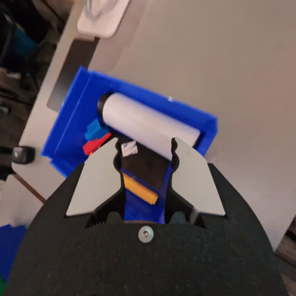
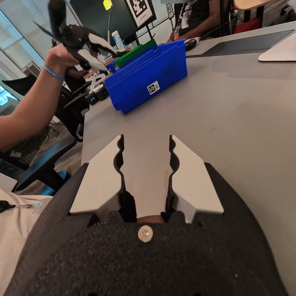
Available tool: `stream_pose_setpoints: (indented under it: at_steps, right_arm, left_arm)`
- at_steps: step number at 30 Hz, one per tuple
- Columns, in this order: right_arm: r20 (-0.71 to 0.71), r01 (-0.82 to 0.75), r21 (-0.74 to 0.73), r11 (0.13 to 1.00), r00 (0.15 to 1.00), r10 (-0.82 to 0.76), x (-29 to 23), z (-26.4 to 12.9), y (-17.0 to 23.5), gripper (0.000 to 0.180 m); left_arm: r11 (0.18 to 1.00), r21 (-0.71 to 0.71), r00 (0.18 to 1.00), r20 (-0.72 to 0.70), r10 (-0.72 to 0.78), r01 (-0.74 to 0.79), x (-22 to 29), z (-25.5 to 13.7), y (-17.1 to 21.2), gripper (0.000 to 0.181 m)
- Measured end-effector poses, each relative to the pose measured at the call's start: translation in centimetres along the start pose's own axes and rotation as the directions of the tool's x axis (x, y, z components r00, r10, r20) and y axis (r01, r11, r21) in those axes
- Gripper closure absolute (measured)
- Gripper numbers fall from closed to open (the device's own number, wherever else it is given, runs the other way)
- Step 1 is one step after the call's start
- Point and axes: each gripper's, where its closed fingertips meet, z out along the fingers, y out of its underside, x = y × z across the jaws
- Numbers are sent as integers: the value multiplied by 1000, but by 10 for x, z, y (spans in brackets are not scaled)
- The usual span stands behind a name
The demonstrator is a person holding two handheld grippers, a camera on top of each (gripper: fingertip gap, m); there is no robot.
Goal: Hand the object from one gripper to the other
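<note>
A blue bin (image 1: 75, 115) on the grey table holds a white cylinder with a black cap (image 1: 144, 121), a flat black block with a white sticker (image 1: 144, 165), a yellow brick bar (image 1: 141, 190), a red brick (image 1: 94, 145) and a blue brick (image 1: 94, 129). My left gripper (image 1: 145, 141) is open and empty, hovering above the bin's contents. My right gripper (image 2: 146, 137) is open and empty over the bare table, well short of the bin (image 2: 144, 78). The left gripper (image 2: 99, 52) also shows in the right wrist view, held in a hand above the bin's left end.
A green bin (image 2: 136, 51) and another blue bin stand behind the blue one. A white monitor base (image 2: 280, 51) and a dark mat (image 2: 240, 44) lie at the table's far side. Small black devices (image 2: 96, 97) sit at the left edge. Chairs and a person stand beyond the table. There is about 40 cm between the tips of the two grippers.
</note>
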Motion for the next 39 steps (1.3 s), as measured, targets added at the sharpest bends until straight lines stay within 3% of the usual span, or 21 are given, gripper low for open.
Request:
stream_pose_setpoints:
  at_steps: [4, 6, 8, 17, 21, 26, 29, 33, 39]
  right_arm:
    - [-13, -52, 35, 998, 999, 53, 10, -5, -5, 123]
    - [-20, -68, 40, 997, 997, 69, 14, -7, -5, 123]
    - [-23, -82, 47, 996, 996, 83, 17, -8, -6, 123]
    - [-18, -78, -4, 997, 997, 78, 15, -3, 4, 123]
    - [-5, -62, -43, 997, 998, 61, 10, 0, 10, 123]
    - [7, -29, -68, 997, 1000, 29, 3, 2, 13, 123]
    - [6, -18, -63, 998, 1000, 18, 3, 4, 11, 123]
    - [7, -9, -49, 999, 1000, 10, 7, 15, 5, 123]
    - [-22, 125, -102, 987, 992, -128, 19, 50, -12, 124]
  left_arm:
    - [923, -356, 958, -183, -220, 144, -1, 31, 60, 126]
    - [830, -521, 928, -174, -330, 198, 2, 45, 85, 128]
    - [768, -596, 902, -162, -401, 234, 8, 58, 98, 131]
    - [645, -634, 835, 0, -551, 426, 8, 90, 117, 150]
    - [643, -629, 825, -4, -566, 438, 16, 89, 117, 179]
    - [672, -588, 859, 80, -506, 451, 5, 80, 115, 179]
    - [736, -475, 876, 261, -406, 483, -23, 57, 89, 180]
    - [862, -260, 824, 501, -265, 435, -49, 23, 16, 180]
    - [953, -112, 795, 584, -166, 282, -33, 21, -95, 180]
